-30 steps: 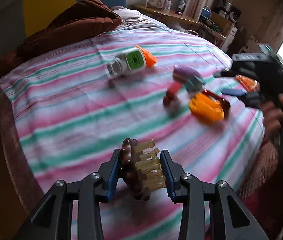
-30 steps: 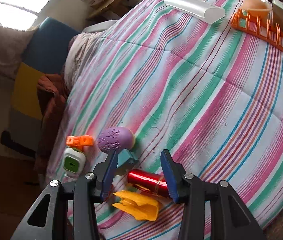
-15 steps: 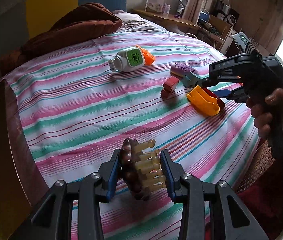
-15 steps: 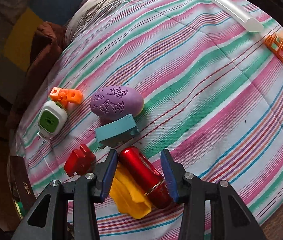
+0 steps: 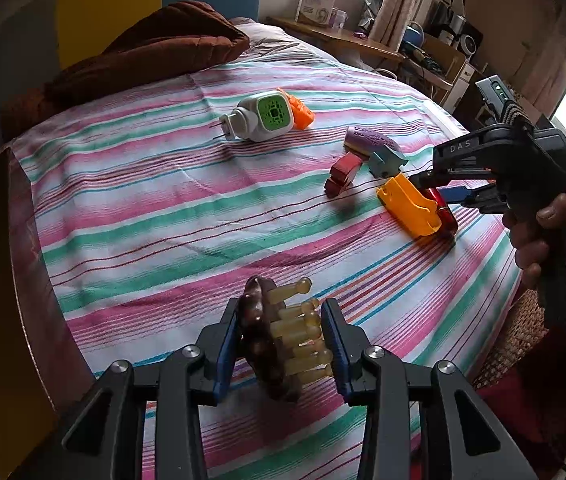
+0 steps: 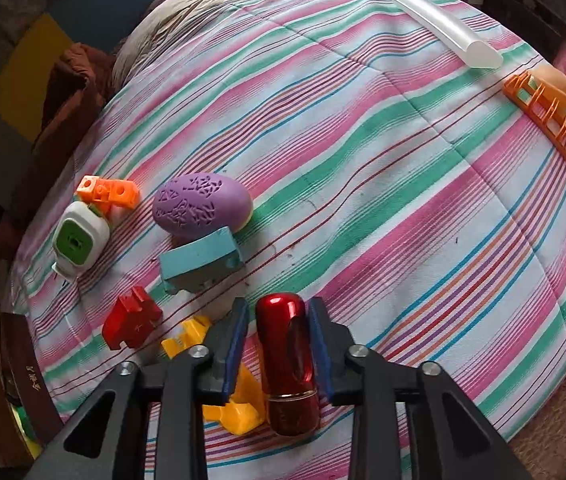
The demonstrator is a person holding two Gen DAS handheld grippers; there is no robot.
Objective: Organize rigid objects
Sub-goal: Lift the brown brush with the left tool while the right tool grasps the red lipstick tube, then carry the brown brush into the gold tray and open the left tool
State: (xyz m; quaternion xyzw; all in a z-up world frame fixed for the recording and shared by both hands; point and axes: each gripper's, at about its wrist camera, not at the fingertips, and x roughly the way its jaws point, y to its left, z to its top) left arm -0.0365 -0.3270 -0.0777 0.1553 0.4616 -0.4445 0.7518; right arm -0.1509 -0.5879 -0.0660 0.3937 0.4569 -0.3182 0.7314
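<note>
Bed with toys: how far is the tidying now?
Nothing looks sorted yet. In hand: the left gripper holds a brown brush; the right gripper has just closed on the red tube. Left on the bedspread: purple egg, blue block, red piece, yellow piece, plug.

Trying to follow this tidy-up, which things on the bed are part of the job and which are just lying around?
Job:
- brown massage brush, left gripper
- red metal cylinder, right gripper
- yellow piece
- red block

Lying about:
- brown blanket
- white box
</note>
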